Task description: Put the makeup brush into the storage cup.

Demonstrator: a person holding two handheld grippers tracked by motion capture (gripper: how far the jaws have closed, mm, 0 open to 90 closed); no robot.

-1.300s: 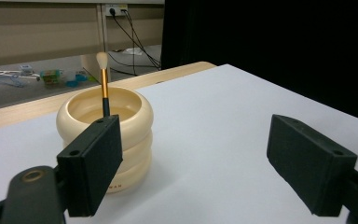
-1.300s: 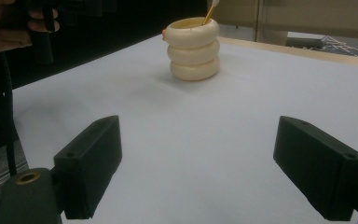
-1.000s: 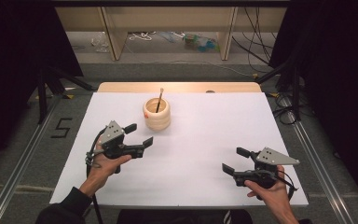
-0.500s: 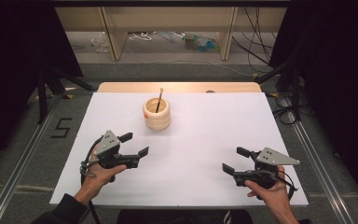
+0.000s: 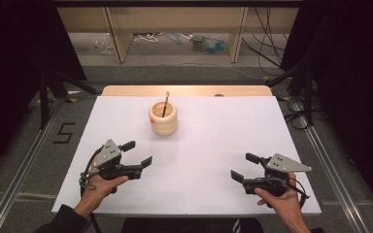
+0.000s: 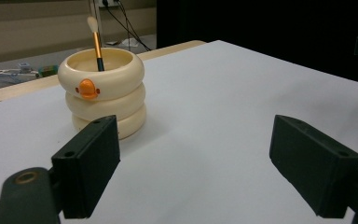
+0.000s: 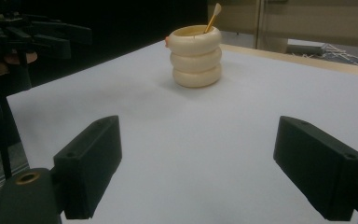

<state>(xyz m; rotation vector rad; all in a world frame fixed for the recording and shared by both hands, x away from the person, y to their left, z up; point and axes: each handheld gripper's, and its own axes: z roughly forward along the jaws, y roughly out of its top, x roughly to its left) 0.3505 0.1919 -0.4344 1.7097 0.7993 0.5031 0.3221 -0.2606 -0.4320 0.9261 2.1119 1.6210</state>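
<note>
A cream ringed holder [image 5: 163, 119] stands upright on the white table [image 5: 213, 131], toward the far edge at about 11 o'clock from the table's centre, with a thin brush [image 5: 165, 103] leaning inside it. The left gripper [image 5: 137, 153] hovers near the holder at roughly 7 o'clock from it, jaws spread wide and empty, well apart from the cup. The right gripper [image 5: 245, 166] sits at about 5 o'clock on the table, jaws likewise released, holding nothing. In the left gripper view, an orange beak-like knob [image 6: 87, 88] marks the holder's top ring; what it depicts is hard to say. The brush handle looks orange with a pale tip.
</note>
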